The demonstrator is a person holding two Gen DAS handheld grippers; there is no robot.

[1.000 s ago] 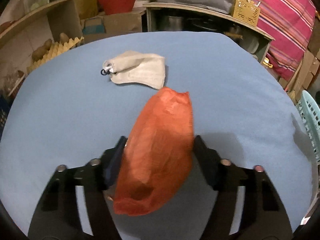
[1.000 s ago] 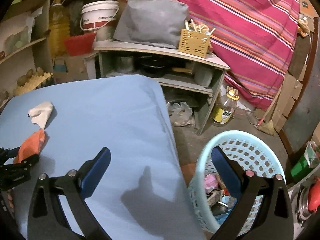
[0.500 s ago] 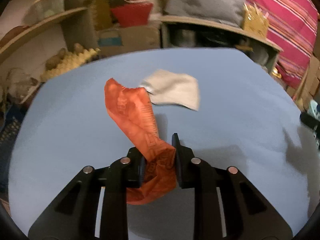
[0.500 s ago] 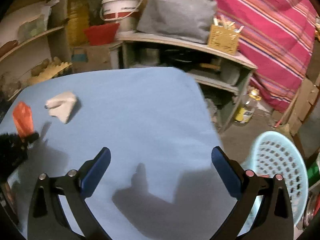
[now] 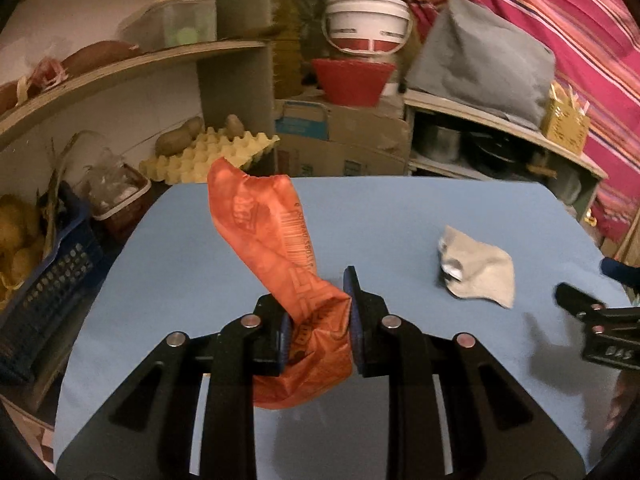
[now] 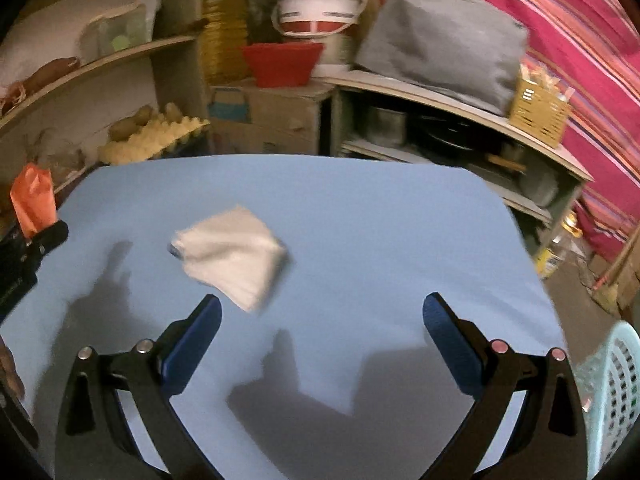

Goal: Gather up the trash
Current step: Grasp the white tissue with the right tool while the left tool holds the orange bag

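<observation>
My left gripper (image 5: 318, 324) is shut on an orange plastic wrapper (image 5: 276, 248) and holds it above the blue table (image 5: 380, 208); the wrapper stands up from the jaws. It also shows in the right wrist view (image 6: 32, 200) at the far left. A crumpled beige pouch (image 6: 232, 252) lies on the table just ahead of my right gripper (image 6: 320, 332), which is open and empty above the table. The pouch shows in the left wrist view (image 5: 478, 268) to the right.
A light blue laundry basket (image 6: 612, 396) stands off the table's right edge. Shelves with an egg tray (image 5: 208, 156), potatoes, a red bowl (image 5: 352, 80) and a white bucket (image 5: 366, 20) stand behind the table. A dark blue crate (image 5: 44, 288) is at left.
My left gripper shut on the orange wrapper, lifted it off the table and swung left. My right gripper swung left from the basket over to the beige pouch.
</observation>
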